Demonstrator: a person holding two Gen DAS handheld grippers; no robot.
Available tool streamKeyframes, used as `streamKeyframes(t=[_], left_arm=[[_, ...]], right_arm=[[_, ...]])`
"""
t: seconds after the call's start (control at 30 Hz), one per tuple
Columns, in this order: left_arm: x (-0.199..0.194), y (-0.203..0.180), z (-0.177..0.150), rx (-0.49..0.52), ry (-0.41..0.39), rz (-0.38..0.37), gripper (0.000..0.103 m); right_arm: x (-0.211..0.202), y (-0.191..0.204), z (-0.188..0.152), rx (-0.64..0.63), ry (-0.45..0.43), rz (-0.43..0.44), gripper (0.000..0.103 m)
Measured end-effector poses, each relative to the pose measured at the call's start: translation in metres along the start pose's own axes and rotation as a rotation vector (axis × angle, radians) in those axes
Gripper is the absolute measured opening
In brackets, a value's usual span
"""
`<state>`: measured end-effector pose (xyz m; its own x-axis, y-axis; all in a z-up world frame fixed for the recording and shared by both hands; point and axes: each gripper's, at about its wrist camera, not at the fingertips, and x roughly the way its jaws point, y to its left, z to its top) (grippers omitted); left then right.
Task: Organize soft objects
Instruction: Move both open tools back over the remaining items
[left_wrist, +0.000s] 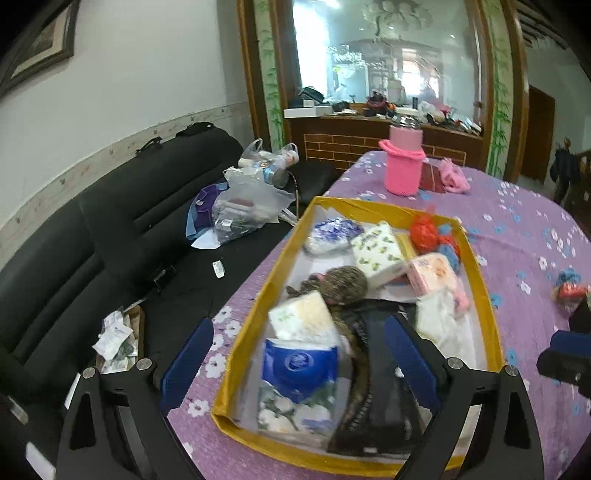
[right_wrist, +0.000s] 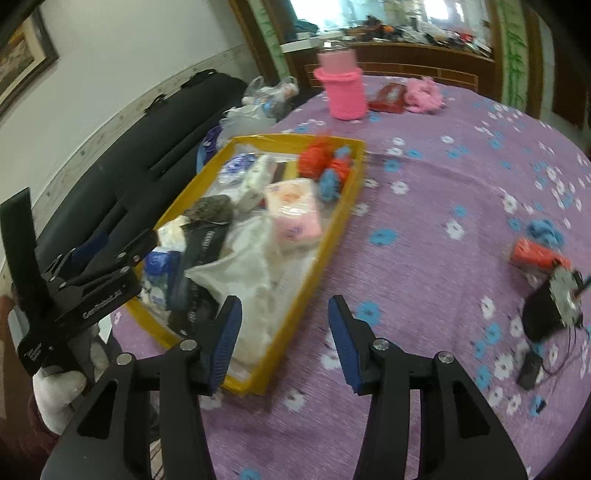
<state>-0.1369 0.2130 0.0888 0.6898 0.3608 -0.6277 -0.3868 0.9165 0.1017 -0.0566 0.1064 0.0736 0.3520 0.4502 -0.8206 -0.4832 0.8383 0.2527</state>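
Note:
A yellow-rimmed box (left_wrist: 476, 258) on the purple flowered tablecloth (right_wrist: 424, 206) holds tissue packs, a blue pack (left_wrist: 299, 365), a grey knitted piece (left_wrist: 343, 284), a black pouch (left_wrist: 384, 387), a white cloth (right_wrist: 240, 273), a pink pack (right_wrist: 295, 210) and red and blue yarn (right_wrist: 325, 166). My left gripper (left_wrist: 299, 354) hangs open over the box's near end, its pads apart from the packs below. My right gripper (right_wrist: 284, 321) is open above the box's near right corner, holding nothing. A red and blue soft item (right_wrist: 535, 251) lies loose on the cloth at right.
At the far table edge stand a pink knitted cup cover (left_wrist: 404, 166), a red pack (right_wrist: 388, 98) and a pink cloth (left_wrist: 454, 177). A black device with wires (right_wrist: 554, 306) sits at right. A black sofa (left_wrist: 110, 240) with bags lies left. A gloved hand (right_wrist: 55, 391) holds the left gripper.

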Motion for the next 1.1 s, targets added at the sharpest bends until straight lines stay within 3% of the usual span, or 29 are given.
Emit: streamKeyframes(t=[0.4, 1.1], left_arm=[[-0.042, -0.049, 0.000, 0.123, -0.012, -0.016, 0.096], [-0.072, -0.117, -0.003, 0.255, 0.000, -0.077, 0.096]], right_arm=[[-0.032, -0.045, -0.021, 0.085, -0.050, -0.056, 0.047], [-0.079, -0.110, -0.047, 0.217, -0.122, -0.068, 0.047]])
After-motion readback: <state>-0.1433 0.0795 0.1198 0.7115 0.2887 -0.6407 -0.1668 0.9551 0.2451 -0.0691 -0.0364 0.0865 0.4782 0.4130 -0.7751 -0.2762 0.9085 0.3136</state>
